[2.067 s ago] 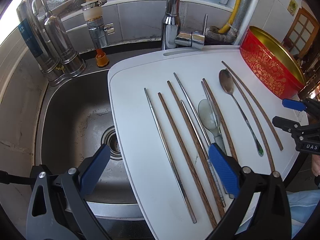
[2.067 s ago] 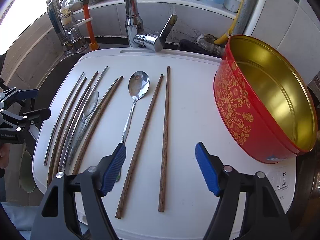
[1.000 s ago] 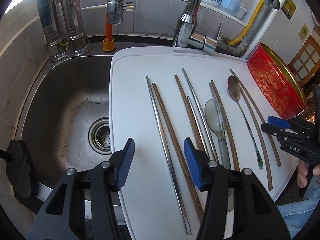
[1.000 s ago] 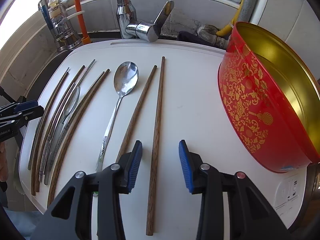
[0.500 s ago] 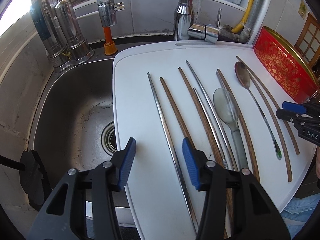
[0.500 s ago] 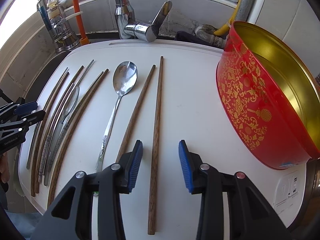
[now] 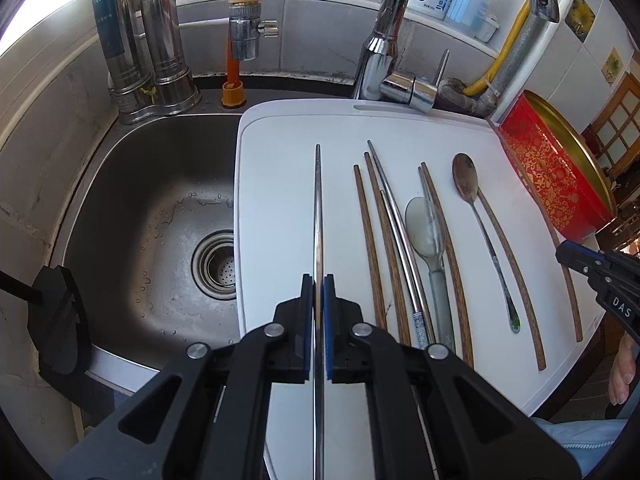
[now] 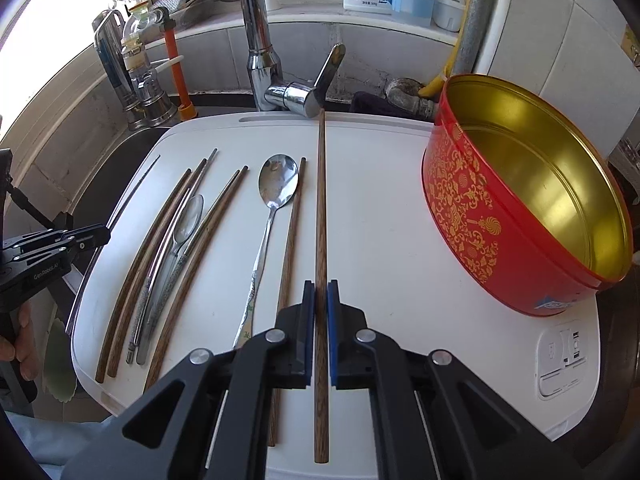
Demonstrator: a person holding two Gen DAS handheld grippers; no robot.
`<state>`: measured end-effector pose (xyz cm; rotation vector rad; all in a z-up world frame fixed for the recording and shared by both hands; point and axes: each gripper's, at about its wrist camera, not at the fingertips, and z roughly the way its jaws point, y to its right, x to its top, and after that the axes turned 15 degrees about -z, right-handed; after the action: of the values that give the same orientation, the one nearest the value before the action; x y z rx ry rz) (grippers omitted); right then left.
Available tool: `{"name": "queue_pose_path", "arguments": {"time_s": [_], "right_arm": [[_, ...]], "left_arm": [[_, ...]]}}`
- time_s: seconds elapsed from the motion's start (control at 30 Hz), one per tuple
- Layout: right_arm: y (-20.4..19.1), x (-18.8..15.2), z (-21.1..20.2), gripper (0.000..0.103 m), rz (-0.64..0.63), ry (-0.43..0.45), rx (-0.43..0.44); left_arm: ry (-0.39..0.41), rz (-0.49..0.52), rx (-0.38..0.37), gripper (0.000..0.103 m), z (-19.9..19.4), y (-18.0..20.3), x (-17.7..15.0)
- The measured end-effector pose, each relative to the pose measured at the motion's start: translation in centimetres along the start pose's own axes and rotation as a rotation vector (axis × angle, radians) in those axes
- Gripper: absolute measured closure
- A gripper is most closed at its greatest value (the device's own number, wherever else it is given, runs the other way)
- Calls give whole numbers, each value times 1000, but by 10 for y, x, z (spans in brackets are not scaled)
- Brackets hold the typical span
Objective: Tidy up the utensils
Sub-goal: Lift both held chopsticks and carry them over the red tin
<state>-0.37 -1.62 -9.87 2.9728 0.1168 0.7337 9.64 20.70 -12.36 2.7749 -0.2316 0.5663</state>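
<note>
A: Where do the two tools stand?

B: The left tool (image 7: pixel 318 312) has its jaws closing on a thin steel chopstick (image 7: pixel 318 208), pads already pressing it near its lower third, above the white surface (image 7: pixel 280 152) beside the sink (image 7: pixel 140 200). The right tool (image 8: pixel 319 320) has its jaws closing on a wooden chopstick (image 8: pixel 320 200), likewise pinched well below its middle.

A: How will each handle?

B: Both look light and stiff. The steel one is probably slippery, so a firm pinch matters; held off-centre, the long free end may droop or swing.

A: And the rest?

B: Wooden chopsticks, steel chopsticks and two spoons, including a large metal spoon (image 8: pixel 278 182), lie in a row on the surface. The red tin (image 8: pixel 520 200) stands empty at the right, a likely destination.
</note>
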Motion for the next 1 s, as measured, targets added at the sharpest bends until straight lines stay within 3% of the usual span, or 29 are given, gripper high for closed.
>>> {"name": "queue_pose_path", "arguments": {"time_s": [0.23,0.53,0.7,1.0], "right_arm": [[-11,-13,-26,96,52,36,-17],[28,-10,-132,96,150,290,-69],[73,-34,-153,96,154,388,-35],[190,-76,-161,96,123,421,7]], "left_arm": [[7,30,-50,98,-17,2,3],[124,144,-174,98,-90,73,12],[164,139,-160,98,-98,127,-3],[171,79,-154,98,-86,252,-39]]}}
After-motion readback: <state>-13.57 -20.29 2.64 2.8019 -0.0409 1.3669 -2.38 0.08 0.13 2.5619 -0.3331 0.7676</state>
